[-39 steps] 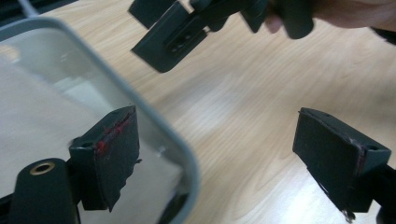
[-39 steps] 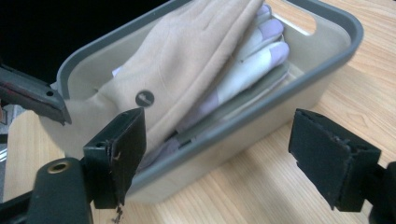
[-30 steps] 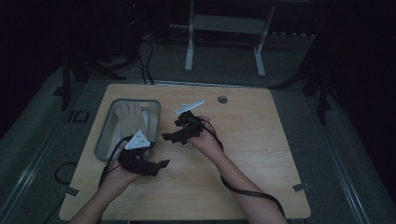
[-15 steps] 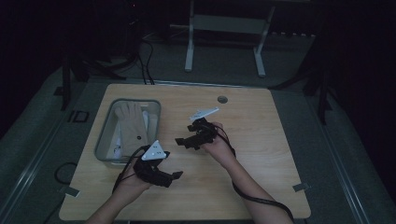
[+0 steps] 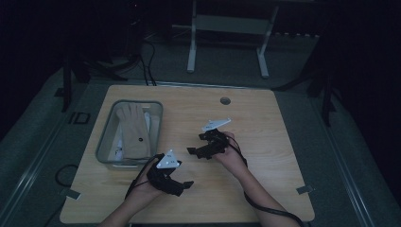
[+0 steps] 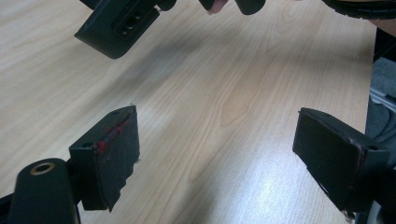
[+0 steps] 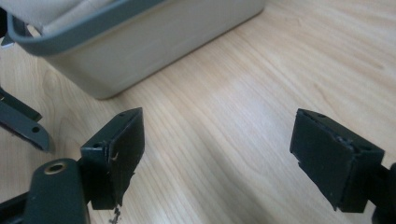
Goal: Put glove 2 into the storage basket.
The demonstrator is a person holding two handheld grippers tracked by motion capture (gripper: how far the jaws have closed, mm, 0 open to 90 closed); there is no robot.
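Both claws stand wide open and hold nothing. We see the left claw low over the wood near the front edge of the surface, just off the bin's front right corner; in the left gripper view bare wood lies between its jaws. The right claw sits near the middle of the surface, its jaws turned toward the bin; in the right gripper view the bin wall stands just ahead of the open jaws.

The grey plastic bin rests toward the left edge of the surface. A beige glove lies in it, fingers pointing to the far edge, with some pale items beside it that we cannot identify.

Risks as we judge them:
- The two claws are close together; a reach by either could knock the other, since the right claw already shows at the top of the left gripper view.
- The right claw, approaching level, could strike the bin wall and push the bin toward the left edge instead of clearing the rim.
- The glove is limp; a shallow pinch could catch only a fold and let it slip, or drag the pale items out with it.
- The left claw's trailing cable runs beside the bin corner and could snag on it.
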